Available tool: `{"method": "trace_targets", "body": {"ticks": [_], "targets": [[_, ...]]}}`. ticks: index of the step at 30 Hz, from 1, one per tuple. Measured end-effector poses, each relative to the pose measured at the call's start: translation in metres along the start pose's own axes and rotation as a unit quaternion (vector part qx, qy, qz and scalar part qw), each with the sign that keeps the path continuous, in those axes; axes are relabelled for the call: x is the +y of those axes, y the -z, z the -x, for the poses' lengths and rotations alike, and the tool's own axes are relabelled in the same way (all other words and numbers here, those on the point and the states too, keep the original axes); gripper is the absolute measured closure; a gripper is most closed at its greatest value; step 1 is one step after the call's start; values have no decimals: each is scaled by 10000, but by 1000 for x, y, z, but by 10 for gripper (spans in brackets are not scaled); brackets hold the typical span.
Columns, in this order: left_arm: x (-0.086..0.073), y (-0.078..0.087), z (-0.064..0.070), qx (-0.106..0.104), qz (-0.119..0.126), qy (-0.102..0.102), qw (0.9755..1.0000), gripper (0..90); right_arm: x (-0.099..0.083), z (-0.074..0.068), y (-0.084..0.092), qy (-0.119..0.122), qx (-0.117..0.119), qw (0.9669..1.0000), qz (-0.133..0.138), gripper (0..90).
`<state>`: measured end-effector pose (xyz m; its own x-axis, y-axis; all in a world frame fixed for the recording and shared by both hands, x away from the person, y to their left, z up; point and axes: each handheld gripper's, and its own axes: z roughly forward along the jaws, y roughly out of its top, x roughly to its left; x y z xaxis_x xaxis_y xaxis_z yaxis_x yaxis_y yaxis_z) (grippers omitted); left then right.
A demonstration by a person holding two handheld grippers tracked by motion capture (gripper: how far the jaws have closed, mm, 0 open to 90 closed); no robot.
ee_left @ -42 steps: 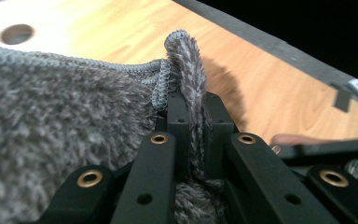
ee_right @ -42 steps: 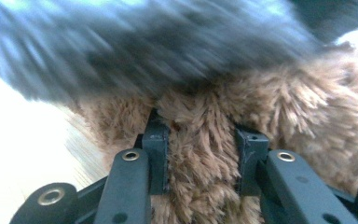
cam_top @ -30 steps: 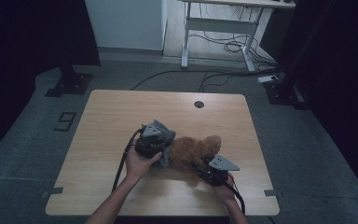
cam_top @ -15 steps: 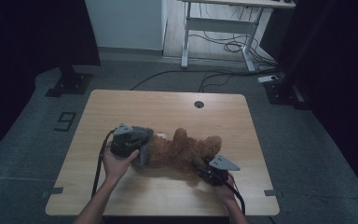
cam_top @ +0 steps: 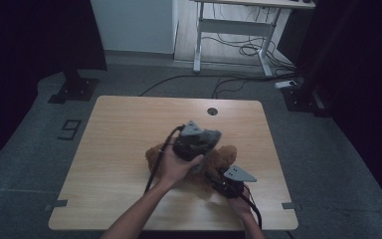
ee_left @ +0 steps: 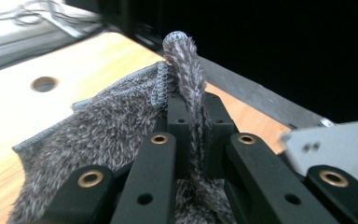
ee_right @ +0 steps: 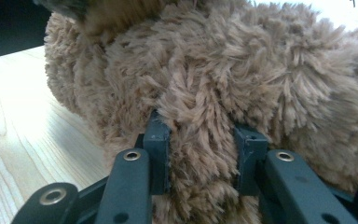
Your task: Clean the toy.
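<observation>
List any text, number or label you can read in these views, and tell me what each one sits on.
"9": a dark figure marked on the grey carpet floor, left of the light wooden table.
Nothing readable on the brown plush teddy bear, the grey fuzzy knitted cloth, or either black gripper.

Your forearms are bare, no sleeves reaching the wrists. Your left gripper [cam_top: 195,142] and right gripper [cam_top: 225,183] are black, each topped by a grey three-cornered plate and trailing a black cable. Their black jaws carry brass-ringed rivets and small screw holes.
</observation>
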<state>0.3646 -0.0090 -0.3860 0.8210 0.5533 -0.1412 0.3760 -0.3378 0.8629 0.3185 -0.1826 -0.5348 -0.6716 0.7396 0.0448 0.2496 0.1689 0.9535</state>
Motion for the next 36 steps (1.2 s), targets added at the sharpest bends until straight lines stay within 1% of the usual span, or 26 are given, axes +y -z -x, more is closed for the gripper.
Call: {"method": "trace_targets", "body": {"ticks": [2,3,4,5,6,7,8,9,10,11,12,13,14,15,17,19,20,21,23,25,27,28,31,33,35,36], "targets": [[3,-18,8,-58,-37,-66,10000,836,0,0,0,0,4,10000,-11,648],[4,-28,10,-25,-124,-116,9999,836,0,0,0,5,3,10000,-6,649],[3,-38,12,81,-248,-169,9995,836,0,0,0,4,-5,10000,0,649],[1,-49,9,99,-501,-117,9986,837,0,0,0,1,-5,10000,5,649],[-3,-56,6,76,-668,-40,9977,836,-1,0,0,-13,-2,10000,0,648],[-8,-64,2,107,-968,-20,9952,835,-1,0,0,-5,-7,10000,-3,649],[-15,-70,-1,193,-1165,-62,9930,835,-1,0,0,3,-10,10000,-2,649],[-22,-71,-6,180,-1118,17,9936,836,-1,0,1,18,-9,10000,-32,649],[-26,-67,-10,158,-1006,138,9947,837,-1,0,0,18,-12,10000,-83,649],[-28,-60,-13,164,-899,190,9956,837,-2,0,-1,6,-3,10000,-78,649],[-28,-54,-13,243,-834,145,9961,837,-2,0,-1,23,4,10000,-60,649],[-29,-47,-13,380,-773,37,9963,837,-1,0,-1,31,-3,10000,-66,649],[-30,-39,-15,535,-744,-76,9958,837,-1,1,-1,34,-5,10000,-71,649],[-32,-30,-19,682,-731,-107,9949,838,-1,1,-1,21,-6,10000,-65,649],[-39,-14,-32,837,-684,36,9941,838,-2,2,-1,-15,-8,10000,-45,648],[-51,3,-49,1024,-679,231,9922,839,-2,2,-1,-41,-12,10000,-45,648],[-57,12,-57,1074,-642,322,9916,841,-2,3,-1,-63,-5,10000,-41,649],[-64,21,-65,1041,-561,437,9920,843,-2,3,-1,-71,4,10000,-34,649],[-73,41,-76,929,-328,668,9929,845,-2,2,-1,-41,20,10000,-30,649],[-77,53,-79,934,-221,714,9928,845,-1,0,-3,34,12,10000,-25,649],[-80,63,-81,987,-117,732,9924,845,-2,-1,-3,40,12,10000,-31,649],[-81,69,-82,1019,-63,743,9920,845,-2,-1,-2,36,15,10000,-37,648],[-88,82,-88,1162,87,868,9894,846,-2,-1,-2,29,13,10000,-40,649],[-96,87,-96,1242,41,998,9872,846,-3,0,-2,10,16,10000,-40,648],[-104,92,-104,1371,-85,1074,9847,846,-3,1,-2,-12,24,10000,-51,648],[-109,93,-108,1347,-122,1138,9843,846,-3,1,-2,-21,32,10000,-42,648]]}}
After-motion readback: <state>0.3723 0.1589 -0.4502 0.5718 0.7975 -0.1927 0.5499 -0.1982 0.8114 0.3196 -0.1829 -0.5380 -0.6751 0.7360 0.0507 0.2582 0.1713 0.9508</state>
